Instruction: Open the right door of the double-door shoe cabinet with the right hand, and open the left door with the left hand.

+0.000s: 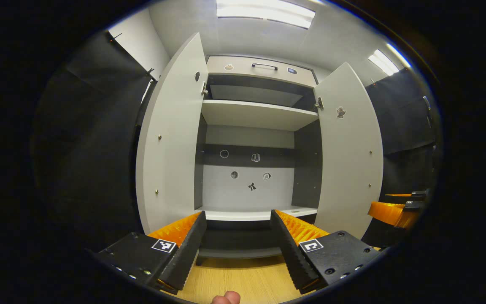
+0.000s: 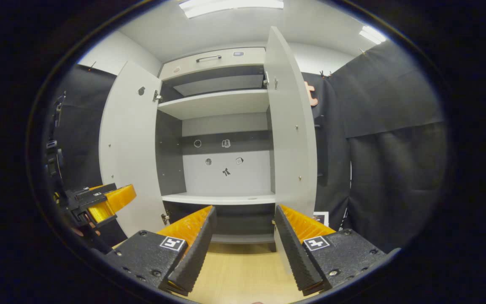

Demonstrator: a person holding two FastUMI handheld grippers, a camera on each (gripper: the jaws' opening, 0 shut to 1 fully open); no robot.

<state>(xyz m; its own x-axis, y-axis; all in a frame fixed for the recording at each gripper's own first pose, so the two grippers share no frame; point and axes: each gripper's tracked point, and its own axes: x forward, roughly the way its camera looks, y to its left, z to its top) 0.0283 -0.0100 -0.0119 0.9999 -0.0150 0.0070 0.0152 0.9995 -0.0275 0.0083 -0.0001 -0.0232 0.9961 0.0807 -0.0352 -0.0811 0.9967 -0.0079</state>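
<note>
The shoe cabinet [image 1: 251, 139] stood at the far side, and both its doors were swung out toward the near side. The left door [image 1: 169, 139] stood at the left of the opening and the right door [image 1: 350, 156] at the right. Inside, an upper shelf [image 1: 253, 114] lay above a lower shelf [image 1: 255, 214]. A drawer [image 1: 260, 67] sat on top of the opening. The floor [image 1: 243, 278] lay before the cabinet, nearest.
</note>
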